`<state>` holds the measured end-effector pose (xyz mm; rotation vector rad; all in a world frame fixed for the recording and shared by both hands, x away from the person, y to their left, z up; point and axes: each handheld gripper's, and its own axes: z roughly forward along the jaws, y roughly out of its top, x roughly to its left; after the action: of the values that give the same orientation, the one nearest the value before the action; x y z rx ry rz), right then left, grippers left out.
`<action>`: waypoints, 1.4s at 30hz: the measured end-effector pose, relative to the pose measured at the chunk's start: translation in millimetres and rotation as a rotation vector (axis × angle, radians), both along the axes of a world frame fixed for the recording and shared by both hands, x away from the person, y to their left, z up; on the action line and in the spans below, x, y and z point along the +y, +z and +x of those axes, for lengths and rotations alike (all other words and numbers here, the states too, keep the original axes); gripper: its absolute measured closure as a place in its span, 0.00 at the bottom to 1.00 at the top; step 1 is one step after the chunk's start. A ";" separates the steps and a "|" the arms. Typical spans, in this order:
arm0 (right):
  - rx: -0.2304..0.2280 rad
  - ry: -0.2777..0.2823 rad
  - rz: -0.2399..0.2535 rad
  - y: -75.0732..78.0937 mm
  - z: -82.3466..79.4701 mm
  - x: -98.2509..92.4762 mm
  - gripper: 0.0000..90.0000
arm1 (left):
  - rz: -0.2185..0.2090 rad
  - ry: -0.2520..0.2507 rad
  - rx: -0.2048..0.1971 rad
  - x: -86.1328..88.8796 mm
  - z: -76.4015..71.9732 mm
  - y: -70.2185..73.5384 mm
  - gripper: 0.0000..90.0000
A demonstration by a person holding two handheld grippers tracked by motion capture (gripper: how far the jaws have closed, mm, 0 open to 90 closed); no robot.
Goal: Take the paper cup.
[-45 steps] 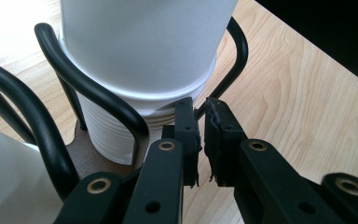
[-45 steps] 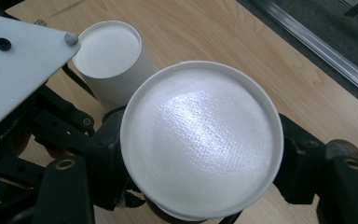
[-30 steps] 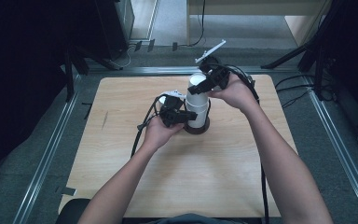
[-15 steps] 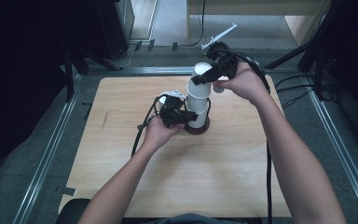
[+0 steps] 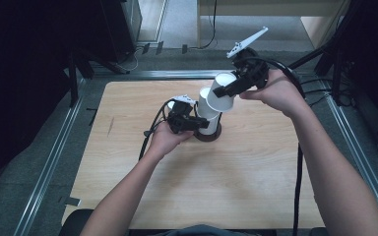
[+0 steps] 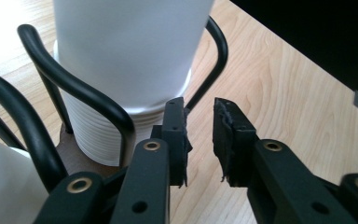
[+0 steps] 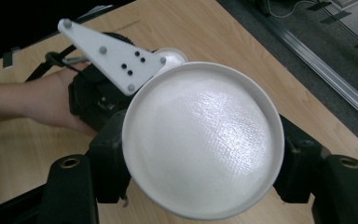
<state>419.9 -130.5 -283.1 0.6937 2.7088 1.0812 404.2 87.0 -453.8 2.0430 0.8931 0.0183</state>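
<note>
The right tongs (image 5: 226,91) are gripping a light, crushable paper cup (image 5: 222,93) by its sides. The left tongs (image 6: 199,135) are opening, nothing between them, beside the cup stack (image 6: 130,60) in its holder (image 6: 70,88).

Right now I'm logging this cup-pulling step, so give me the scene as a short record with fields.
Work in hand: taking one paper cup off a stack
Right tongs: shut on the white cup, held in the air and tilted
Cup stack: upright in a black wire holder on a round base
Left tongs: beside the holder, jaws just opening, nothing between them
Surface: wooden table
</note>
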 end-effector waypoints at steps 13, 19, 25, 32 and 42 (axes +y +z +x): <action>0.023 0.034 0.029 -27.1 -26.7 -26.1 0.37 | 0.024 -0.090 -0.002 2.8 -13.9 1.6 0.74; 0.031 0.028 0.042 -41.4 -33.4 -33.5 0.37 | 0.034 -0.122 -0.027 8.1 -22.2 1.8 0.71; 0.037 0.042 0.019 -64.9 -43.1 -35.0 0.37 | 0.052 -0.124 -0.036 15.1 -29.1 -3.7 0.69; 0.049 0.062 0.011 -92.5 -54.9 -36.2 0.37 | 0.057 -0.136 -0.034 22.6 -35.3 -9.0 0.67; 0.089 0.102 0.017 -123.2 -65.2 -34.1 0.37 | 0.067 -0.146 -0.067 33.3 -47.1 -12.2 0.61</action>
<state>354.8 -164.6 -406.3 0.6269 2.8413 1.1229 357.1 120.3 -466.0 2.1523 0.7085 0.0371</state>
